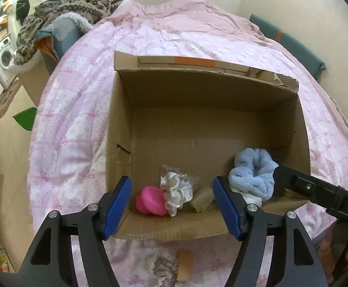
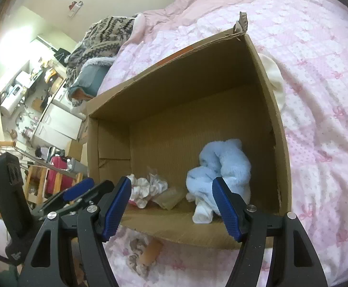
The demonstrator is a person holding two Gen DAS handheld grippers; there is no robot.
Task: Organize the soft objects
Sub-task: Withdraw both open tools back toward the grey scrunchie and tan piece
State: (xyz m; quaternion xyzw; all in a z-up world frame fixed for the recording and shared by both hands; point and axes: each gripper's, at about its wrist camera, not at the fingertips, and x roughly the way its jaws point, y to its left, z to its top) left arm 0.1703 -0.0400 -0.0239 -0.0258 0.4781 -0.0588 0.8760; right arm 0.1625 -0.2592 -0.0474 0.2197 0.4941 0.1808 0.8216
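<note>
Cardboard box (image 1: 150,91) sits open on the pink bed quilt (image 1: 73,110), and the soft things already lie along its near wall; left to right: pink rubber duck (image 1: 150,199), crumpled white cloth (image 1: 177,191) in clear wrap, pale translucent block (image 1: 202,197), blue fluffy towel (image 1: 252,177) bunched in the right corner. Left claw (image 1: 172,206) hangs over the near rim, fingers apart, nothing between them; right claw (image 2: 171,206) likewise apart and empty above the towel's edge, so the drop-off looks done. Judgement: lift both claws straight up clear of the rim before swinging away, so a finger does not snag the towel or tip the box; more items lie on the quilt just before the box, a tan tube (image 1: 186,264) and a crumpled grey-white scrap (image 1: 162,269); likely next pick; approach low, close on the bulk, not on a loose edge.
</note>
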